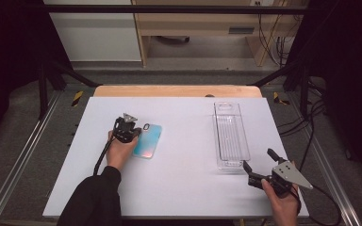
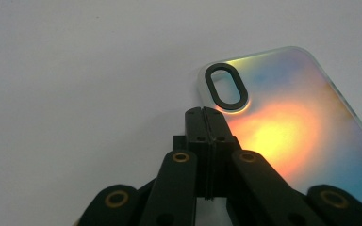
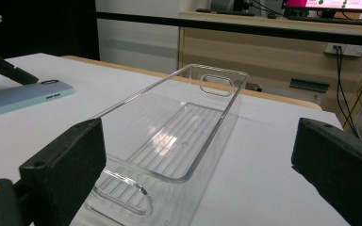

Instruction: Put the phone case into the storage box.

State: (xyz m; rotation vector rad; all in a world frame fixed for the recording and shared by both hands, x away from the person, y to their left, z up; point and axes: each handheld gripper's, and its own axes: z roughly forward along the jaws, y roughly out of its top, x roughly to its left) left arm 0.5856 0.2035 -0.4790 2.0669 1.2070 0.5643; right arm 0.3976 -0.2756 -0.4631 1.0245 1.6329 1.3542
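1. Iridescent and glossy, the phone case (image 1: 148, 140) lies flat on the white table (image 1: 184, 188), left of centre, its back up and its camera cut-out at the far end.
2. I read its long axis as running away from me with a slight tilt to the right at the far end; the clear plastic bin (image 1: 231, 136) lies nearly parallel to it, well apart on the right half of the table.
3. My left gripper (image 1: 126, 132) is the nearer one by far: it sits at the case's left long edge, up by the camera corner. In the left gripper view its tips (image 2: 206, 117) sit at that edge just below the oval cut-out, and the case (image 2: 287, 127) spreads away to the right of them.
4. Its jaws are pressed fully together with nothing between them, so I hold nothing there. Whether the tips rest on the case or only beside it I cannot tell.
5. My left hand (image 1: 120, 150) comes in from below with the gripper tipped down toward the table.
6. My right gripper (image 1: 260, 165) hovers off the near end of the bin, jaws spread wide and empty; in the right gripper view they frame the bin's (image 3: 179, 136) near end, not touching it.
7. I judge that the coming move turns on that left edge: closed tips there suit nudging or prying the case.
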